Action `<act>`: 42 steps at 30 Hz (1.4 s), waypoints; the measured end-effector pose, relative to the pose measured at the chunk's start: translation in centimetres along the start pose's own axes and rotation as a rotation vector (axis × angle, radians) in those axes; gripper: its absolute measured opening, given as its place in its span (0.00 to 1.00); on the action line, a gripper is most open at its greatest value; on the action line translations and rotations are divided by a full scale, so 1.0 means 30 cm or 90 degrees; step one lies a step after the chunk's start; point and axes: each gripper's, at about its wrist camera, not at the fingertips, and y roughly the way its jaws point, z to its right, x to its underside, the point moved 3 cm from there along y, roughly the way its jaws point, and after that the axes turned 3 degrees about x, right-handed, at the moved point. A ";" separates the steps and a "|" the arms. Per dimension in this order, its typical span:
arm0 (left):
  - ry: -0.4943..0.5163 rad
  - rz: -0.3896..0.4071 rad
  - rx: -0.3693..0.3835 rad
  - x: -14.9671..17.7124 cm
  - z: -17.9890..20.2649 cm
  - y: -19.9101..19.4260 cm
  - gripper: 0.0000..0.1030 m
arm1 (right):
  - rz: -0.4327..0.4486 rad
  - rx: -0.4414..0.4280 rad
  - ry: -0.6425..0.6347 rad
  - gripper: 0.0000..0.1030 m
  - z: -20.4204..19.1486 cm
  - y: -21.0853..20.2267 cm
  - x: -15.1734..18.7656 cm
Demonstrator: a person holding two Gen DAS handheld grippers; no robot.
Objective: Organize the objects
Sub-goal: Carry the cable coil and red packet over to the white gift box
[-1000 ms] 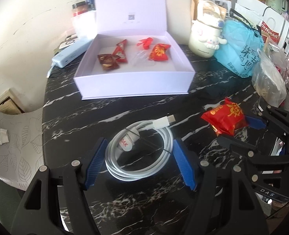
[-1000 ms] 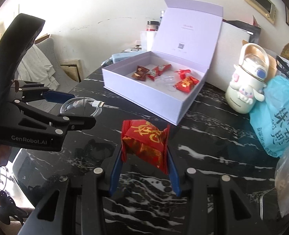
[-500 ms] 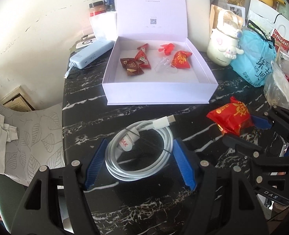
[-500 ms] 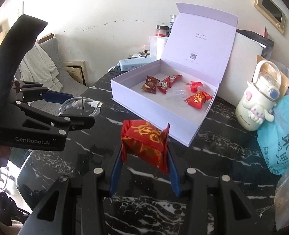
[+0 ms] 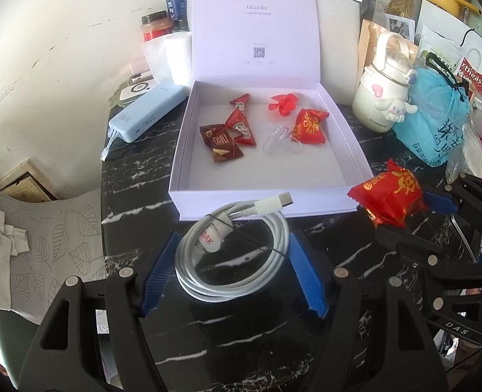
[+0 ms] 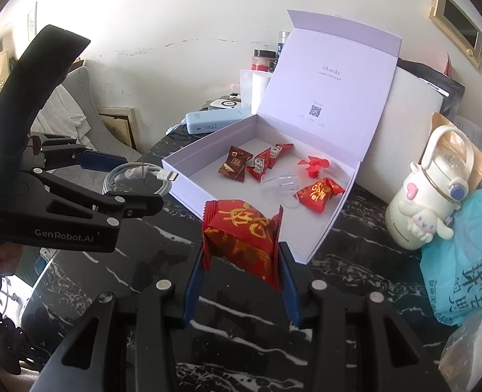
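While its blue pads press in from both sides, the left gripper point(image 5: 232, 261) pinches a coiled white cable point(image 5: 231, 254), held above the black marble table point(image 5: 136, 176); the cable's plug points toward 1 o'clock, and its white tag carries red letters of which only "AK" can be read. At 12 o'clock, just past the plug, stands the near wall of the open lilac box point(image 5: 260, 202), its front edge close to the coil.

Closed likewise on its load, the right gripper point(image 6: 241, 254) clamps a red snack packet point(image 6: 241, 232) with gold characters, held upright above the table. The nearest corner of the box lies at 1 o'clock from it, just beyond the packet. In the right wrist view the left gripper sits at 10 o'clock, its side marked "GenRobot.AI".

Inside the box, the rear half holds a brown candy point(image 5: 220, 143), two red candies point(image 5: 241, 121), a red fan-shaped piece point(image 5: 284, 104), a clear plastic piece point(image 5: 278, 137) and a red-and-gold packet point(image 5: 309, 125); the front half of the floor is bare. The raised lid reads "ULucky" above a QR code.

Bare tabletop runs at 9 o'clock of the box, up to a pale blue power bank point(image 5: 146, 114). At 3 o'clock the room is tighter: a cream cartoon bottle point(image 5: 381, 98) and a blue bag point(image 5: 437, 124) with printed characters crowd that side.
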 end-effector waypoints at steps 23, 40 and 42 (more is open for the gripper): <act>0.013 -0.021 0.007 -0.238 0.002 0.179 0.66 | -0.007 0.006 0.001 0.42 0.150 0.164 -0.150; 0.029 -0.032 -0.009 -0.415 -0.013 0.338 0.66 | -0.014 0.017 -0.015 0.42 0.266 0.295 -0.268; 0.035 -0.033 -0.014 -0.431 -0.013 0.356 0.66 | -0.015 0.015 -0.015 0.42 0.278 0.315 -0.276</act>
